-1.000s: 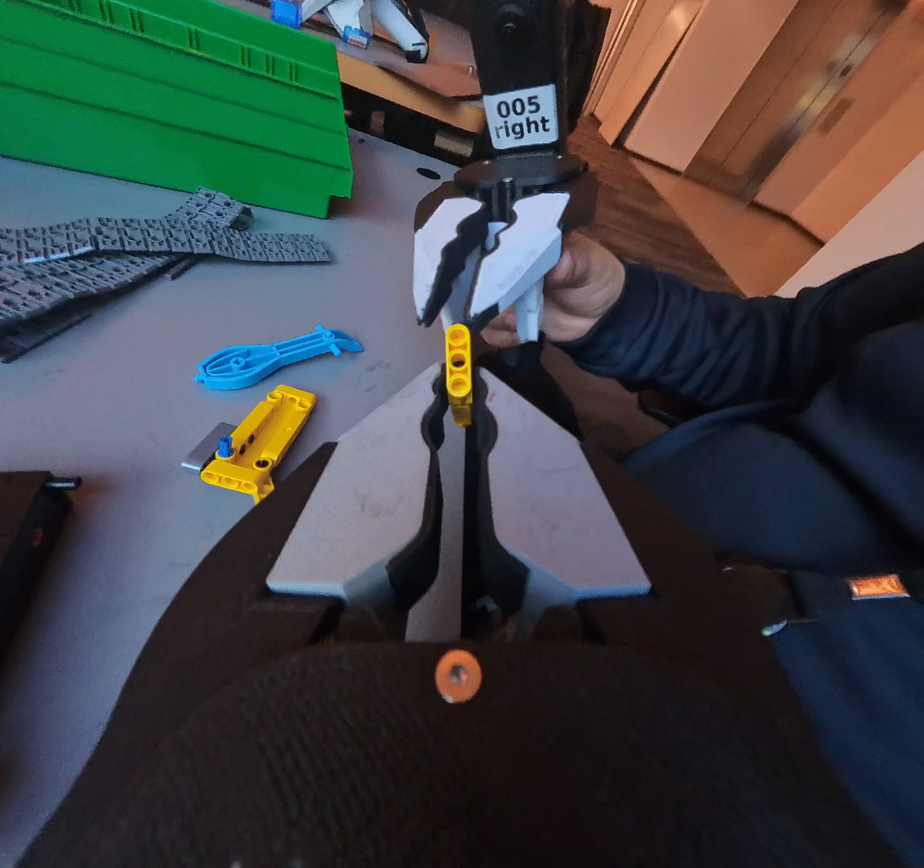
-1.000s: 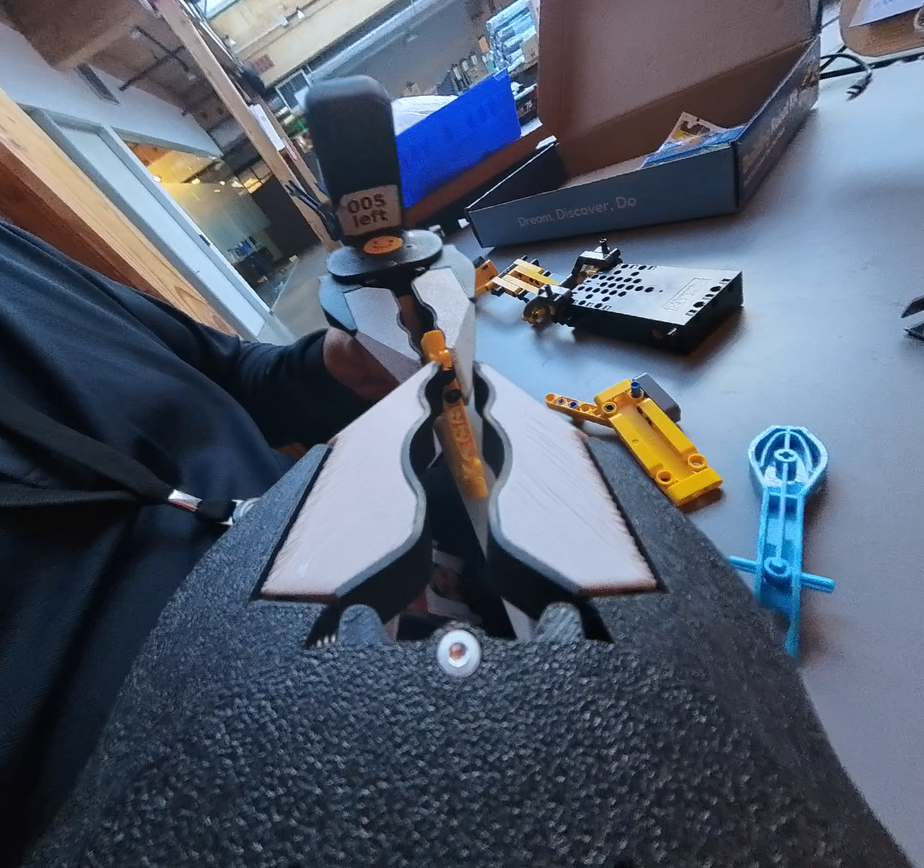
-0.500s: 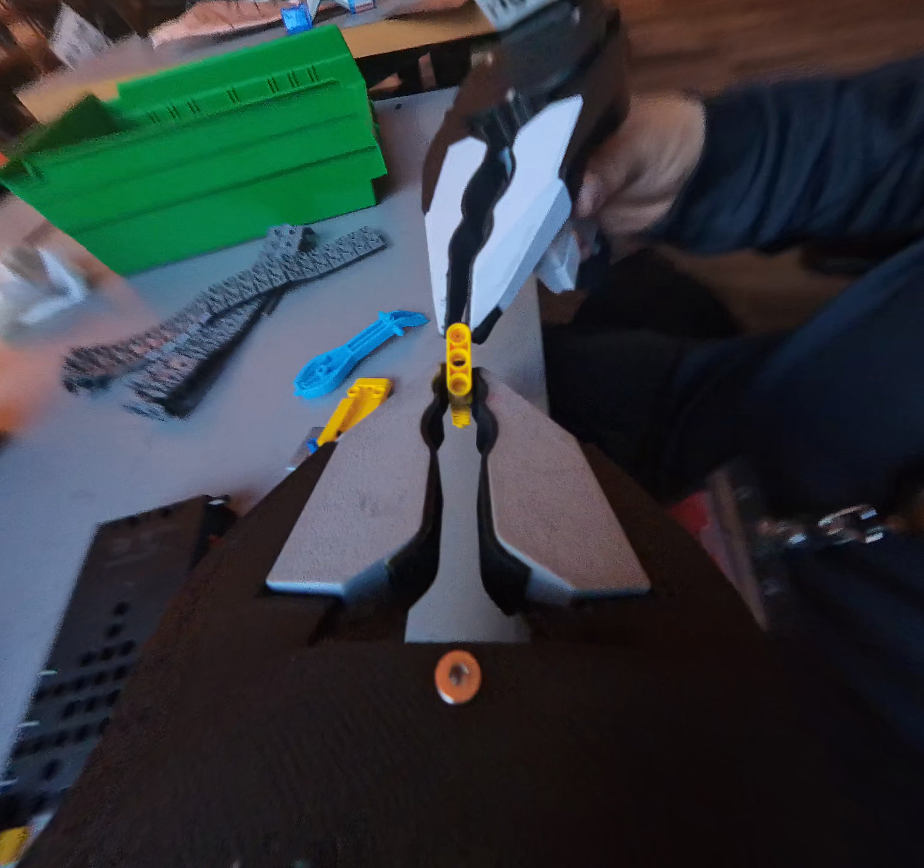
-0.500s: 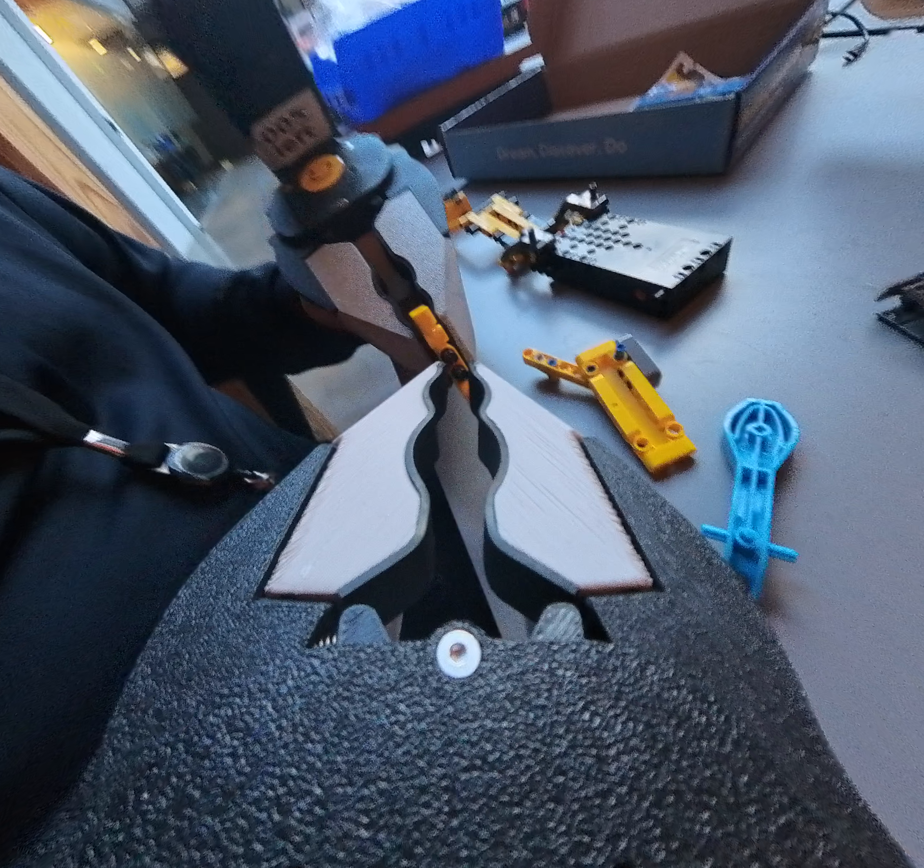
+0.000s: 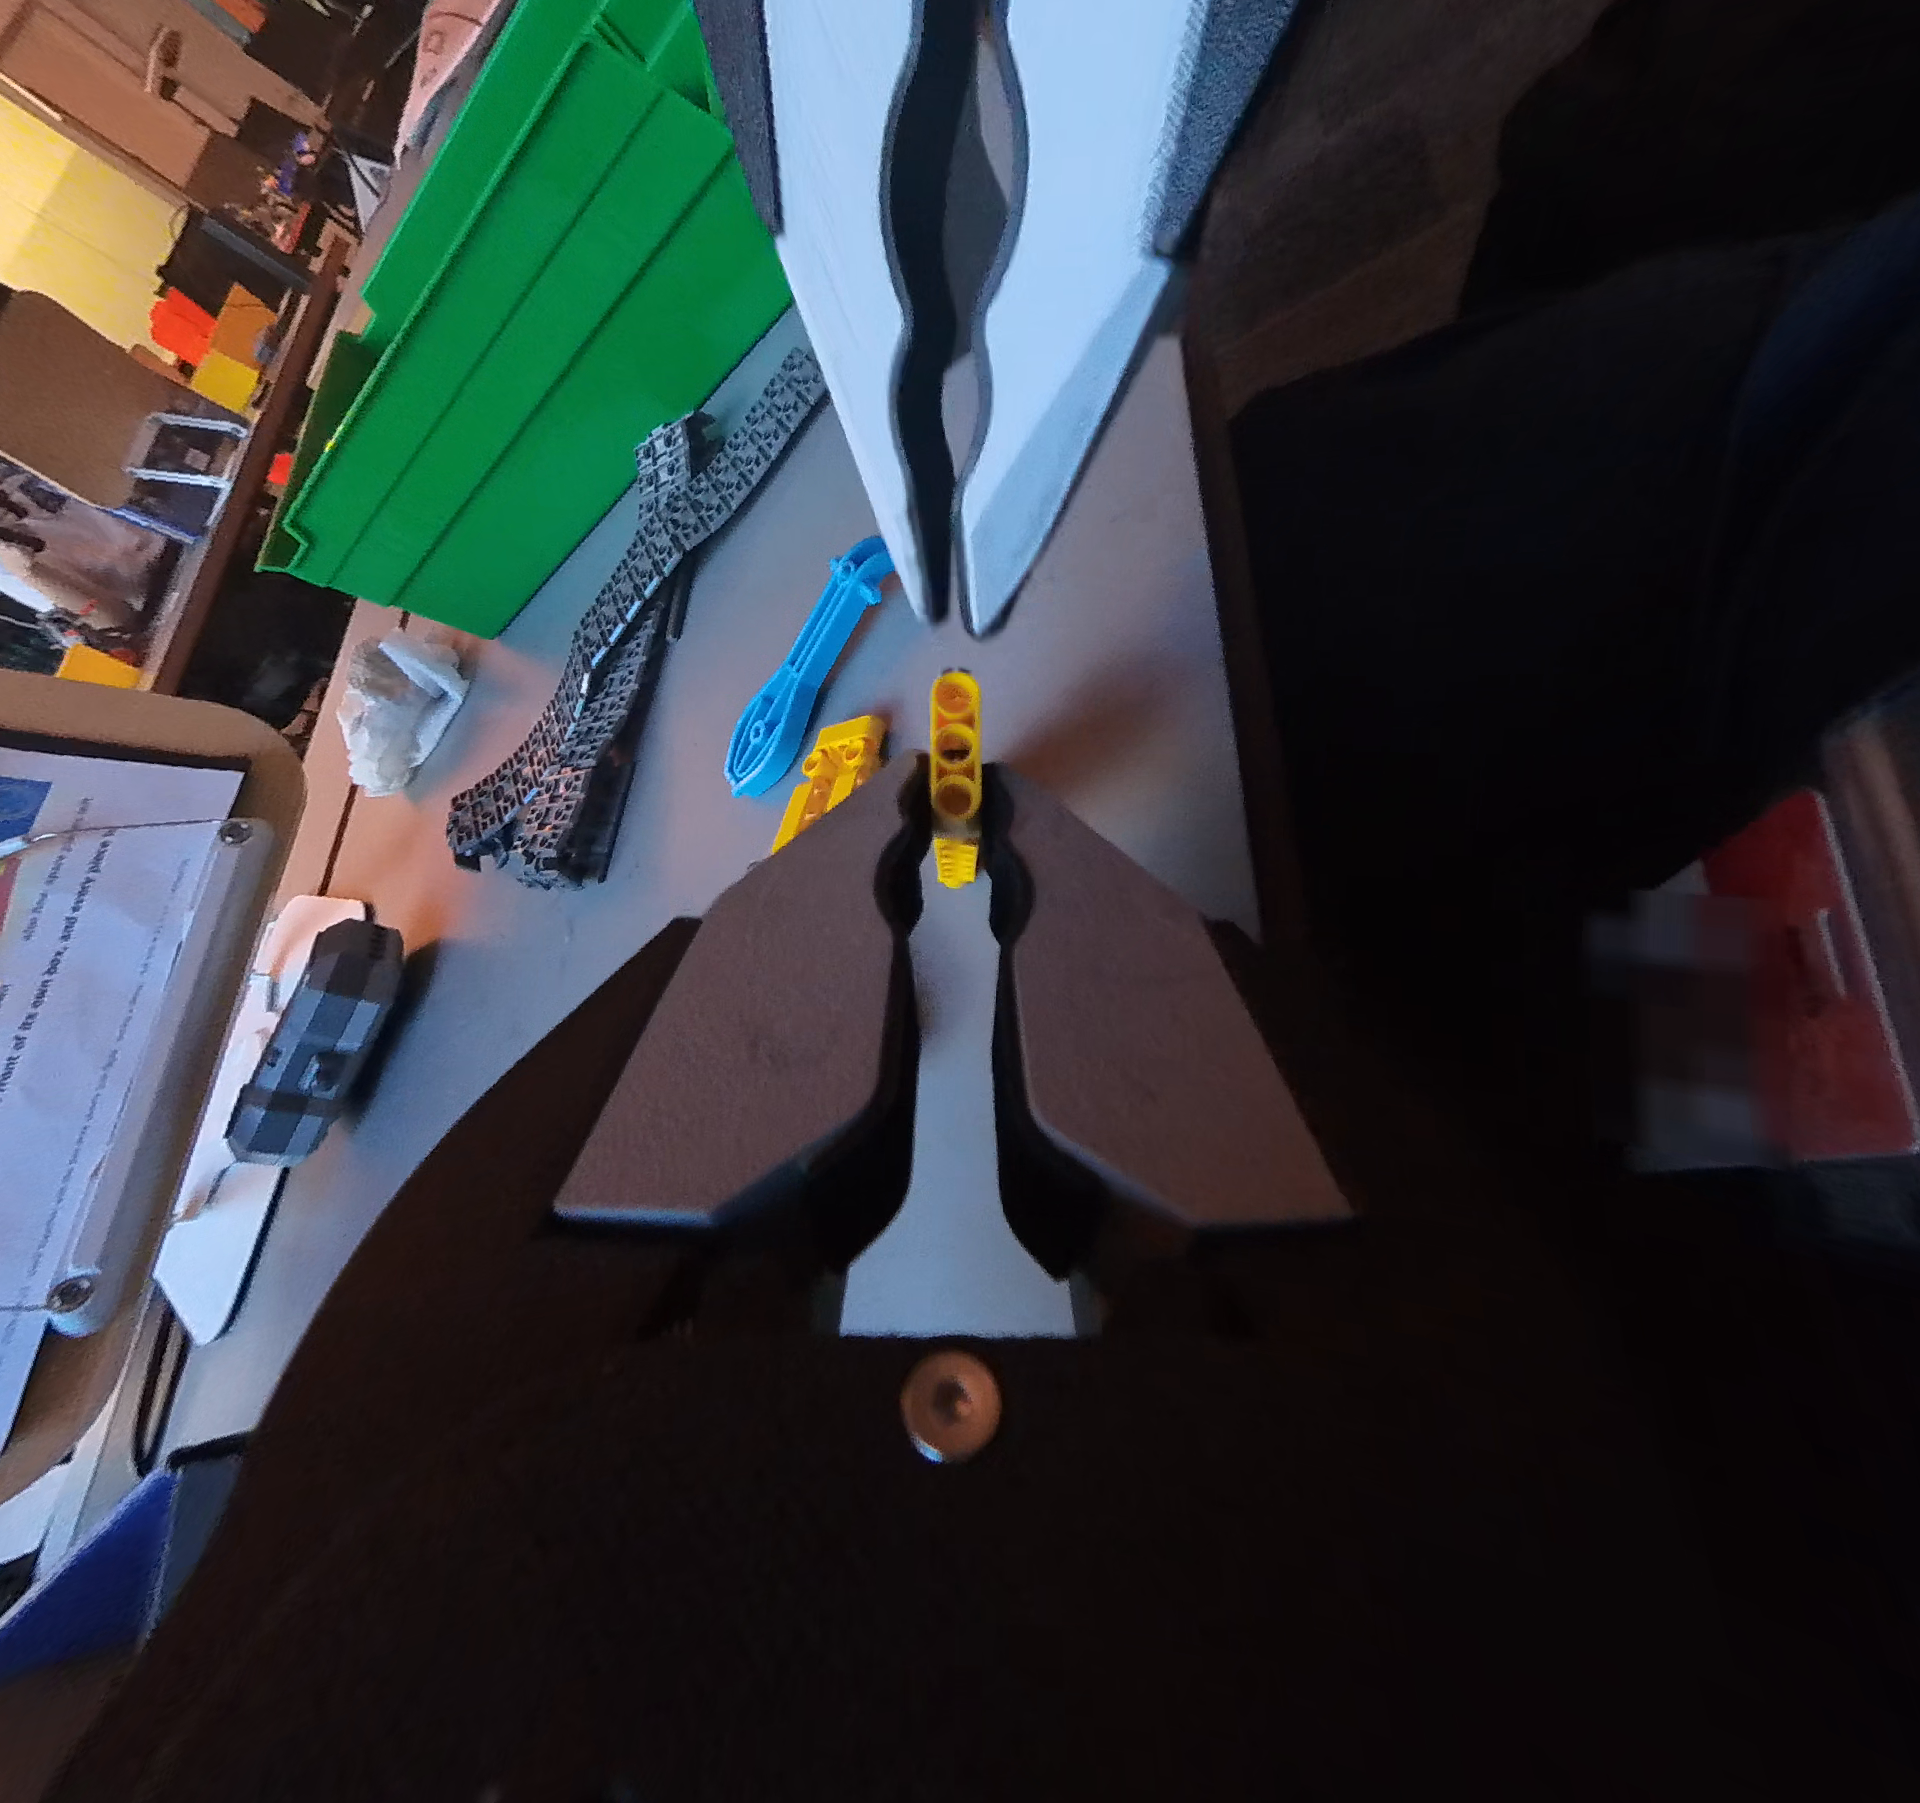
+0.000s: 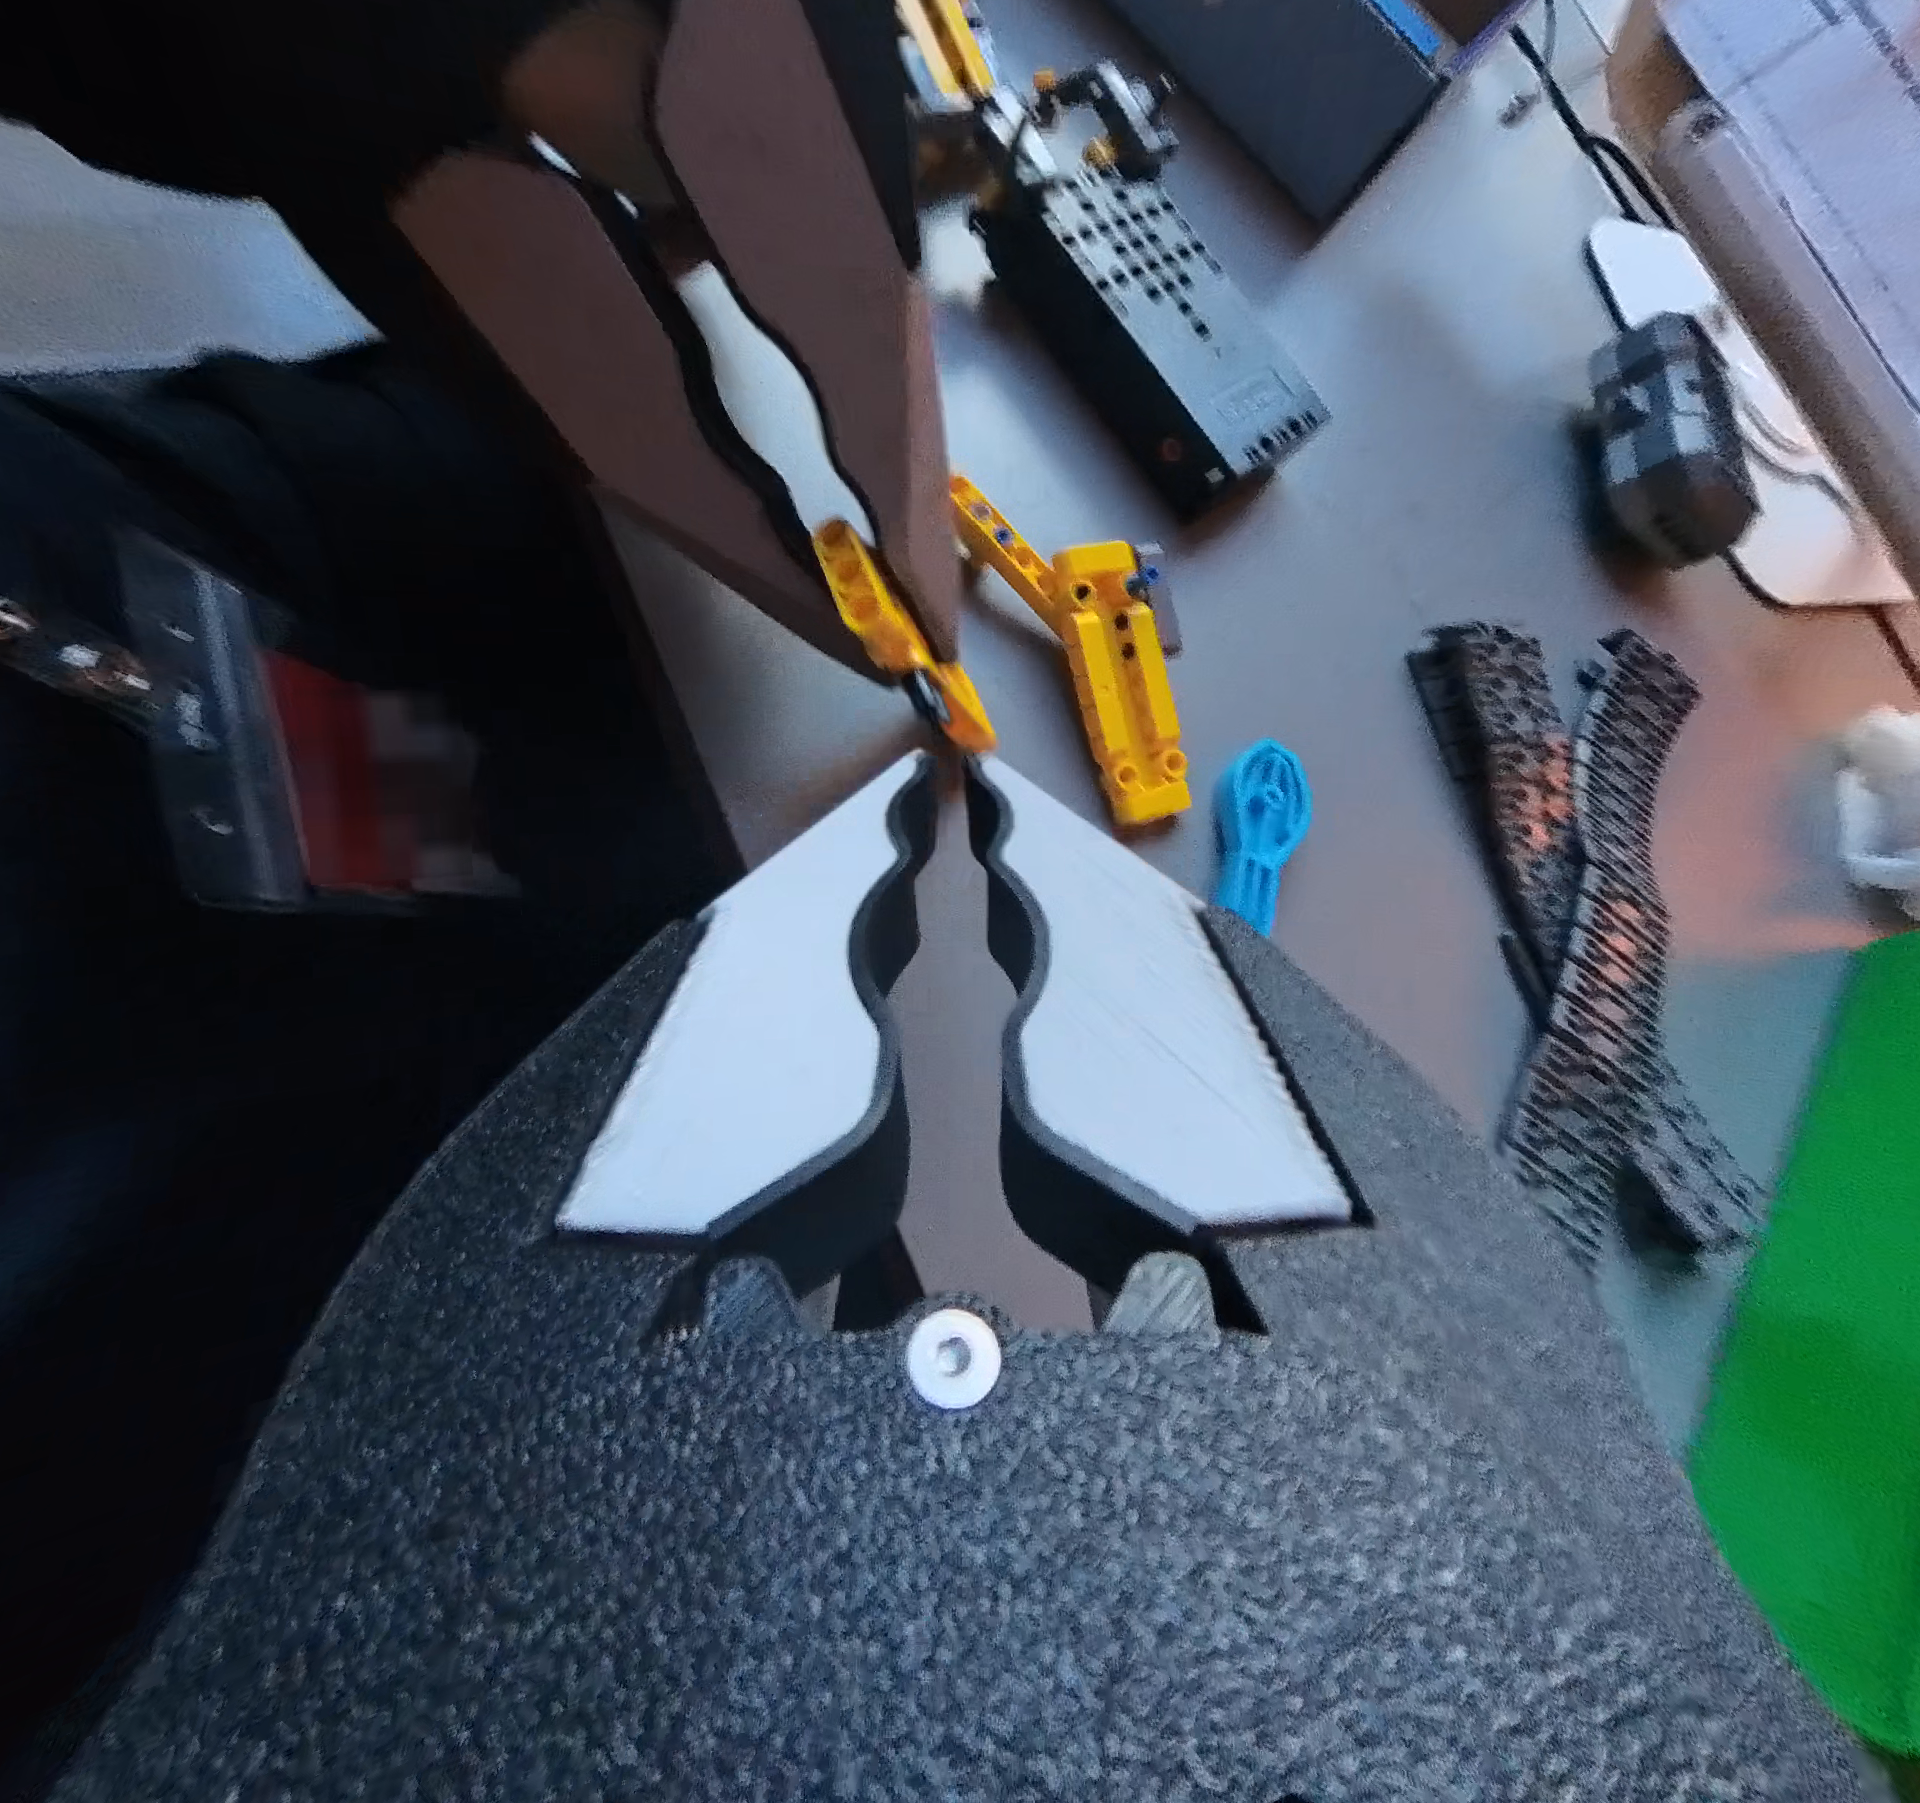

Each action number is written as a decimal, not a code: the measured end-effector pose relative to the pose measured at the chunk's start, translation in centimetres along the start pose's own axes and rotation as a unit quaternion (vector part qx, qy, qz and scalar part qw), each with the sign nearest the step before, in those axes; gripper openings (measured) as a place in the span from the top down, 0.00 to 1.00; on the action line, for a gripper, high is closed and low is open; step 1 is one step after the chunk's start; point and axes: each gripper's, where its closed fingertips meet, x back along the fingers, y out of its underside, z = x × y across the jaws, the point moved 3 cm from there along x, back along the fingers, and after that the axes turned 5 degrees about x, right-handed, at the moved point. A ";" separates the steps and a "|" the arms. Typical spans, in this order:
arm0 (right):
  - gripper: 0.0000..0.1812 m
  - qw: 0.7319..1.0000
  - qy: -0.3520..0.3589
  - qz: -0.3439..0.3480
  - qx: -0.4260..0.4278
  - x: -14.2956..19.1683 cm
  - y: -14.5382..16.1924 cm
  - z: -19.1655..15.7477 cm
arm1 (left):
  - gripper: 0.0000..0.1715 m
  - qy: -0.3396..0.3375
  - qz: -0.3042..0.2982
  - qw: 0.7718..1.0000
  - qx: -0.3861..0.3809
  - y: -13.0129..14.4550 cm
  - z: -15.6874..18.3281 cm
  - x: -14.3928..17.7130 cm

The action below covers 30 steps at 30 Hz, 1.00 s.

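My left gripper (image 5: 951,782) is shut on a short yellow beam with round holes (image 5: 956,745), which sticks out past its tips. My right gripper (image 5: 951,615) comes down from above in the left wrist view, fingers together, tips just off the beam's free end with a small gap. In the right wrist view my right gripper (image 6: 948,764) is shut and empty. The left gripper (image 6: 920,657) reaches in from the top, holding the yellow beam (image 6: 873,600), whose lower end nearly meets my tips. Both hang over the grey table (image 5: 1101,610) near its edge.
On the table lie a yellow brick assembly (image 6: 1117,693), a blue plastic tool (image 6: 1262,828), black track strips (image 6: 1590,922), a black perforated box (image 6: 1143,340) and a grey block with a cable (image 6: 1662,444). A green bin (image 5: 540,299) stands behind. A dark-clothed person sits at the edge. My left and right fingertips are right by each other.
Both grippers have swung and tilted down over the table. The right gripper has drawn back off the beam and closed. The left gripper still holds the beam.
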 end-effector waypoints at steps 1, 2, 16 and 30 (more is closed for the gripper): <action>0.98 1.000 0.015 -0.007 -0.006 0.2 0.6 0.6 | 0.97 -0.005 -0.003 1.000 -0.004 0.1 -0.1 0.0; 0.98 0.999 0.027 -0.011 -0.024 0.5 1.3 1.4 | 0.97 -0.010 -0.007 1.000 -0.006 0.3 -0.2 0.0; 0.91 0.980 -0.007 -0.082 -0.179 -1.5 7.1 5.3 | 0.87 0.023 -0.045 0.999 0.017 1.2 0.9 -1.4; 0.95 0.992 -0.065 -0.054 -0.089 0.2 4.6 0.1 | 0.97 -0.077 -0.002 0.996 -0.049 -0.5 -1.0 -0.2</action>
